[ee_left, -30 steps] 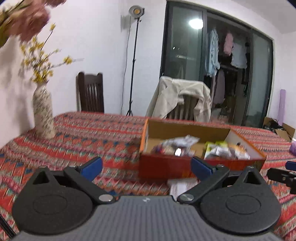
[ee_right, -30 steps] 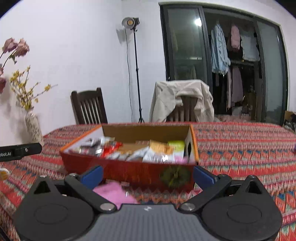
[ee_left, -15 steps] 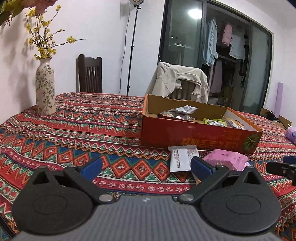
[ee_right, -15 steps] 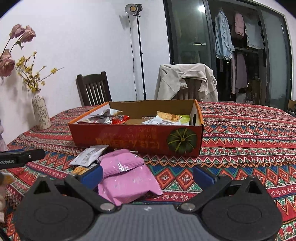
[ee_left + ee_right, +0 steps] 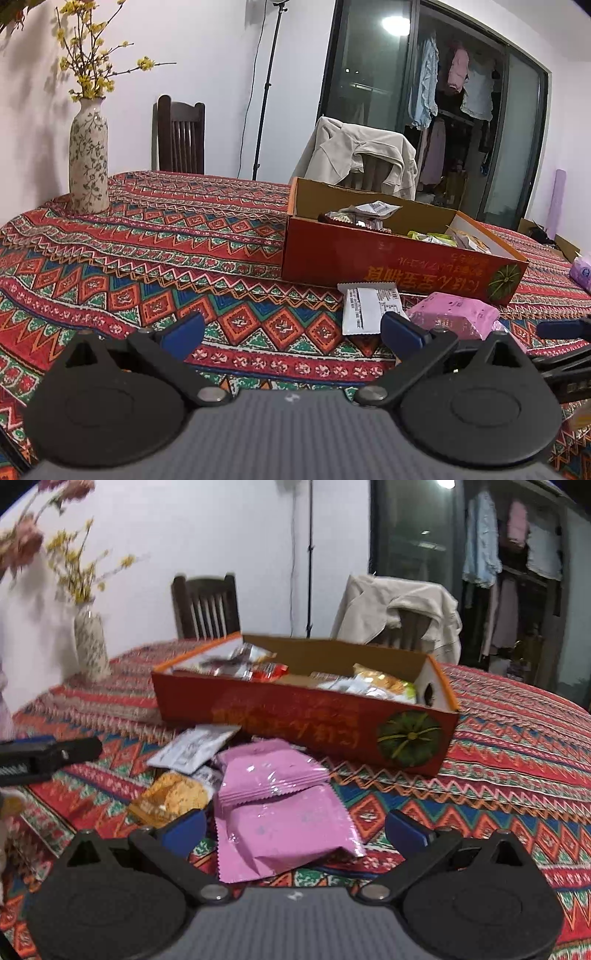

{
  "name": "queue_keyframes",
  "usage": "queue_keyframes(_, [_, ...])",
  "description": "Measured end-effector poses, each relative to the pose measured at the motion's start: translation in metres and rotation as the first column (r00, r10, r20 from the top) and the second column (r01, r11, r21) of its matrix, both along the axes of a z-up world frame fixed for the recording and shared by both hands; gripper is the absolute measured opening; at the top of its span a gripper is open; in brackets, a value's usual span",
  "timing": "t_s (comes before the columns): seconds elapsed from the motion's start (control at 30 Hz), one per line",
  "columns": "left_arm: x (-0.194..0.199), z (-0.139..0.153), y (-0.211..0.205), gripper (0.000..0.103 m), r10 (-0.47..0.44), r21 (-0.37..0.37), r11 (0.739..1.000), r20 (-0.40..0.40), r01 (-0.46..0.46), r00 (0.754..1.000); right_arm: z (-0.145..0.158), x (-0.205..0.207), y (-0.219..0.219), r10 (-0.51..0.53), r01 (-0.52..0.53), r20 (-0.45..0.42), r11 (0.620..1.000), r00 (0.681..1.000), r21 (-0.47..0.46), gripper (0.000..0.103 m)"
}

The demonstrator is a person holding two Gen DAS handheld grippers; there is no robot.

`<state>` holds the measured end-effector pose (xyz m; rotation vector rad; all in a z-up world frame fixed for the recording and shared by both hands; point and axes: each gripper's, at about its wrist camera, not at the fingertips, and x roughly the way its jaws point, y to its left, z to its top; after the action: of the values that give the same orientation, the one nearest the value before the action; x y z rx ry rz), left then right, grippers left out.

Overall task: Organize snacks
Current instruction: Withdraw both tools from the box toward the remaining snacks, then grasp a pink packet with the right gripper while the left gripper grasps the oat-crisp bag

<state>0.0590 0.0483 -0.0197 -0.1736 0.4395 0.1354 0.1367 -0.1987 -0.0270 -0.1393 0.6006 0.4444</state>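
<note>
Right gripper [image 5: 295, 829] spread wide, gripping nothing, low over the cloth [image 5: 517, 760]. Between its fingers, nearer the left one: pink packs [image 5: 280, 812], whether touching cannot be told. Beyond them, the red box [image 5: 306, 720] with snacks inside. Ahead and left: white sachet [image 5: 192, 749], orange pack [image 5: 170, 801].

Left gripper [image 5: 291, 332] also wide, empty. Just ahead of its right finger: white sachet [image 5: 365, 306], pink packs [image 5: 454, 317]; box [image 5: 388, 258] further ahead, vase [image 5: 88, 155] far left.
</note>
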Motion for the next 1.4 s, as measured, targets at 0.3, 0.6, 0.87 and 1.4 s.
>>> queue_keyframes(0.3, [0.003, -0.003, 0.003, 0.103, -0.014, -0.032, 0.999, -0.019, 0.013, 1.0, -0.017, 0.028, 0.017, 0.033, -0.038, -0.08, 0.997, 0.996, -0.06, 0.103])
queue_keyframes(0.6, [0.007, -0.003, -0.001, 0.103, 0.007, -0.007, 1.0, -0.048, -0.008, 0.999, -0.016, 0.021, 0.004, 0.054, -0.054, -0.058, 0.999, 0.997, 0.001, 0.076])
queue_keyframes(0.87, [0.012, 0.007, -0.02, 0.103, -0.024, 0.012, 1.0, -0.058, 0.025, 0.998, -0.006, 0.01, -0.023, 0.011, -0.01, -0.014, 0.998, 1.0, 0.068, 0.071])
queue_keyframes(1.4, [0.063, -0.008, -0.094, 0.103, -0.042, 0.086, 0.994, -0.236, 0.064, 0.971, 0.002, 0.011, -0.069, -0.106, 0.095, 0.055, 0.98, 0.993, 0.176, 0.071])
